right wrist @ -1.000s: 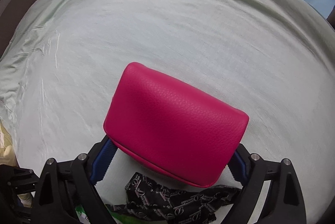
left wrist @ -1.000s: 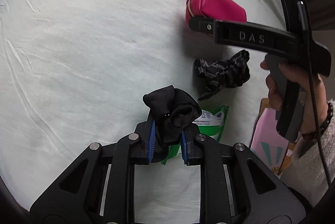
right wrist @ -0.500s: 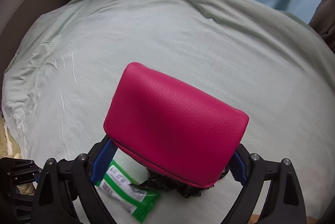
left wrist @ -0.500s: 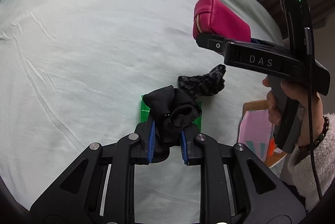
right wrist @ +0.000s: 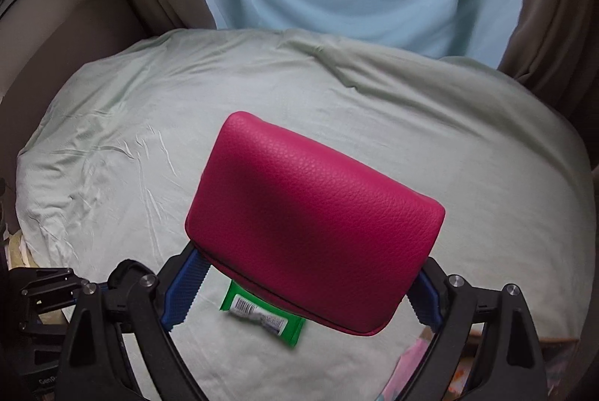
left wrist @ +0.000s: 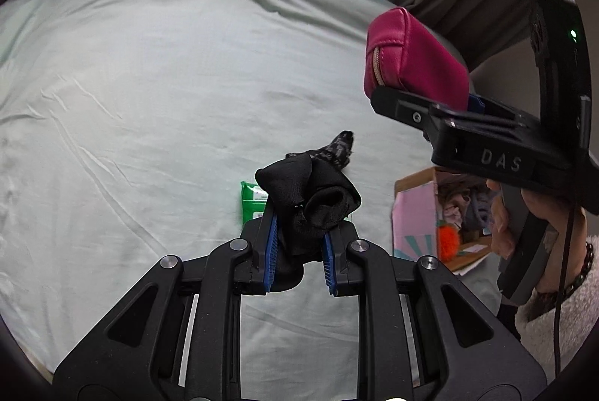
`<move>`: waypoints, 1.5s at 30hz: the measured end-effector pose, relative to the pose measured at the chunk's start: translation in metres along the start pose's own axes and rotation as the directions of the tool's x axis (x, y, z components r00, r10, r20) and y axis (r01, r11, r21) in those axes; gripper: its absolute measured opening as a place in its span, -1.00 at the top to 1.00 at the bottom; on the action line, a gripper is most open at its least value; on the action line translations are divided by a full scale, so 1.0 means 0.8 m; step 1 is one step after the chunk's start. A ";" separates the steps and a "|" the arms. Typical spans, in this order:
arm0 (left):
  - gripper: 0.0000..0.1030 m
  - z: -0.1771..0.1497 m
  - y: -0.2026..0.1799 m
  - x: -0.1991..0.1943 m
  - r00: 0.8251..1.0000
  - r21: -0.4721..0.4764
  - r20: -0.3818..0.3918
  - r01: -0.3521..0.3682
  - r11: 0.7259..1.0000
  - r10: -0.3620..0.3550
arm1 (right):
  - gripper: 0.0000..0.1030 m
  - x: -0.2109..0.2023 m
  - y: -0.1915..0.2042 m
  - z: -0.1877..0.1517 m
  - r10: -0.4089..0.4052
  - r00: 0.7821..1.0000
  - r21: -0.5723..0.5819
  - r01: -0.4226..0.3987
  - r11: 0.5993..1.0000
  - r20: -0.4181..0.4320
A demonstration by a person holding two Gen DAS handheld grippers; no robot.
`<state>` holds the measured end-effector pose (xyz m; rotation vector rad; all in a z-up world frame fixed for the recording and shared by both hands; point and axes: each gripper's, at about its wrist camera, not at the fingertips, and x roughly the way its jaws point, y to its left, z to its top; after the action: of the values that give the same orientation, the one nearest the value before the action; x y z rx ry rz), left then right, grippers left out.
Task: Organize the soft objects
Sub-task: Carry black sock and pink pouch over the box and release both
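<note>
left gripper (left wrist: pixel 299 243) clamped on black sock (left wrist: pixel 310 199) — limp, light, pinch mid-bundle | right gripper (right wrist: pixel 299 292) wide, holding pink pouch (right wrist: pixel 314 221) — padded, grip sidewalls

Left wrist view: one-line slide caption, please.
Left gripper clamps a black sock; right gripper holds a pink pouch above the bed.

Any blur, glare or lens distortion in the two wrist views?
Left wrist: sharp on the black sock, bed sheet bowed by the fisheye, dark corners. Right wrist: pink pouch crisp, green packet smeared by motion blur, no glare.
</note>
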<state>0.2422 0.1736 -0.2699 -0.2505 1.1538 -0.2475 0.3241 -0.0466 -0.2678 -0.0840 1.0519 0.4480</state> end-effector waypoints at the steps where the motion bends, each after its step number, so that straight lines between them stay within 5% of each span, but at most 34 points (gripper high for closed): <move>1: 0.66 -0.001 -0.006 -0.010 1.000 0.013 0.007 0.004 1.000 -0.004 | -0.77 -0.012 0.002 -0.003 -0.005 1.000 0.006 0.005 1.000 0.009; 15: 0.66 -0.019 -0.135 -0.097 0.997 0.239 0.044 0.054 0.970 -0.067 | -0.77 -0.201 -0.021 -0.098 -0.109 0.987 0.211 0.083 0.974 0.116; 27: 0.66 -0.052 -0.316 -0.048 0.995 0.302 0.042 0.078 0.950 -0.095 | -0.77 -0.297 -0.155 -0.202 -0.191 0.976 0.310 0.150 0.939 0.108; 37: 0.66 -0.071 -0.438 0.064 1.000 0.254 -0.020 0.025 0.967 -0.020 | -0.77 -0.288 -0.295 -0.245 -0.151 0.989 0.255 0.146 0.956 0.001; 45: 0.66 -0.072 -0.462 0.169 0.991 0.240 -0.112 -0.043 0.970 0.071 | -0.77 -0.205 -0.367 -0.267 -0.052 0.992 0.277 0.082 0.957 -0.112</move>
<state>0.2177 -0.2224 -0.2907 0.0087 1.2363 -0.3503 0.1970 -0.4239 -0.2772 0.1116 1.2020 0.2304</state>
